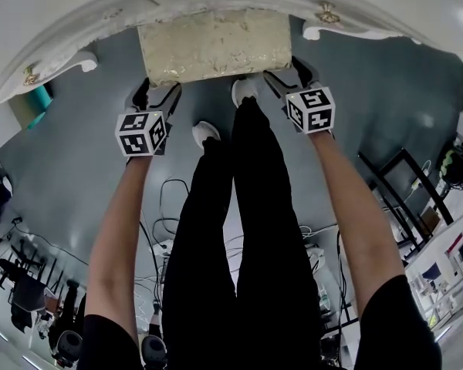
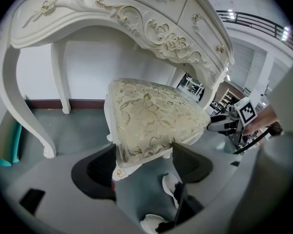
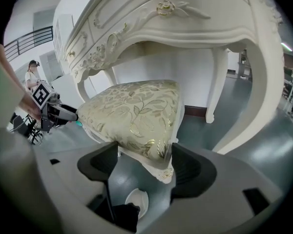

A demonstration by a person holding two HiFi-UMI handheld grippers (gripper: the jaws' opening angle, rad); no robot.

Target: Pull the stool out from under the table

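A stool with a cream and gold patterned seat stands partly under a white carved table. My left gripper is at the stool's near left corner. In the left gripper view that corner of the stool fills the gap of the left gripper, with both jaws against it. My right gripper holds the near right corner. The right gripper view shows the same hold, the stool wedged in the right gripper. A gilt rosette marks each gripped corner.
The table's curved legs flank the stool. The person's black-trousered legs and white shoes stand just behind it on the grey floor. Cables lie behind. A teal object is at the left, a black rack at the right.
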